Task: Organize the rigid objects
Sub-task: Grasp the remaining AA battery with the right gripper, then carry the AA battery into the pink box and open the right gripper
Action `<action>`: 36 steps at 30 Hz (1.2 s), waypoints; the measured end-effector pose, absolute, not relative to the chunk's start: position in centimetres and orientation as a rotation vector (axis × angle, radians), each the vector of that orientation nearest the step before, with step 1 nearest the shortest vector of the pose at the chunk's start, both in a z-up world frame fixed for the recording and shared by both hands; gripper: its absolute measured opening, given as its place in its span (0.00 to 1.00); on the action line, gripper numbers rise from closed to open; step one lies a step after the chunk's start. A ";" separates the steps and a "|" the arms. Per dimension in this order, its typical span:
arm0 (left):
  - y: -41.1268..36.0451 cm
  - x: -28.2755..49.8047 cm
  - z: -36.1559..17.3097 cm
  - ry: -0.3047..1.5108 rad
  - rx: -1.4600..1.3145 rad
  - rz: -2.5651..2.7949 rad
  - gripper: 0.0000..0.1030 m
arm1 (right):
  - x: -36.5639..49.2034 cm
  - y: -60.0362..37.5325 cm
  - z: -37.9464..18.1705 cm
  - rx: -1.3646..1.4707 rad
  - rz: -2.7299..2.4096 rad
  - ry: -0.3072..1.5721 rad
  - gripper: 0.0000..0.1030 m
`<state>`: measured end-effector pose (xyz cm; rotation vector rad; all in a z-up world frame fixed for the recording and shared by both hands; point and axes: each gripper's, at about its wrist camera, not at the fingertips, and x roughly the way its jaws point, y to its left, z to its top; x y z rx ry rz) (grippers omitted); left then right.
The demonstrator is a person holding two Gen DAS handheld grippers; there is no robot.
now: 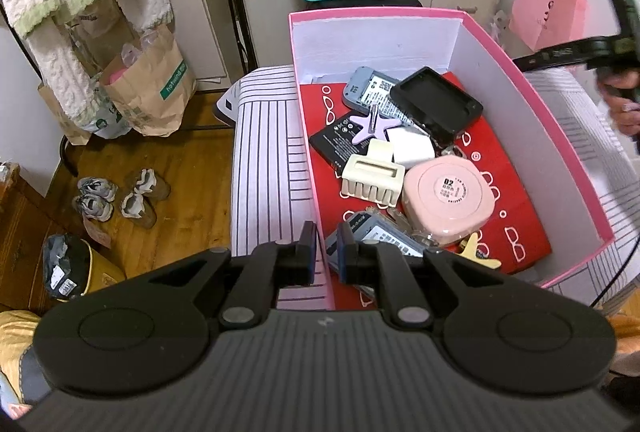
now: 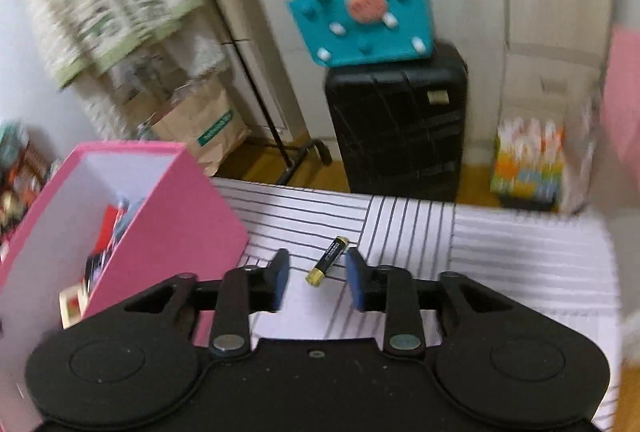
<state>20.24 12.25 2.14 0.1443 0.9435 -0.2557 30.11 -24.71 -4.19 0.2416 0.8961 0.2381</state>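
Observation:
A pink box stands on the striped cloth. It holds a cream hair claw, a pink round case, a lilac star clip, a black case, batteries and other small items. My left gripper is shut on the box's near left wall, one pad on each side. My right gripper is open over the cloth, with a black and gold battery lying between its pads. The pink box stands to its left. The right gripper shows at the left view's right edge.
A teal bag sits on a black suitcase behind the cloth. Paper bags and shoes stand on the wooden floor at left. A pink bag hangs at right.

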 end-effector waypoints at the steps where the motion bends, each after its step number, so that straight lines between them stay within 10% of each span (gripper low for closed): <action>1: 12.3 20.3 2.1 0.942 0.143 -0.256 0.10 | 30.6 -24.6 -4.7 0.271 0.230 0.907 0.41; 11: 12.5 20.3 1.8 0.949 0.145 -0.284 0.10 | 31.8 -21.8 -7.8 0.189 0.225 0.930 0.33; 15: 12.5 20.5 1.8 0.954 0.151 -0.293 0.10 | 31.1 -21.2 -7.8 0.070 0.194 0.893 0.11; 36: 12.8 19.8 1.7 0.923 0.136 -0.300 0.11 | 21.5 -18.6 2.3 0.102 0.431 0.656 0.11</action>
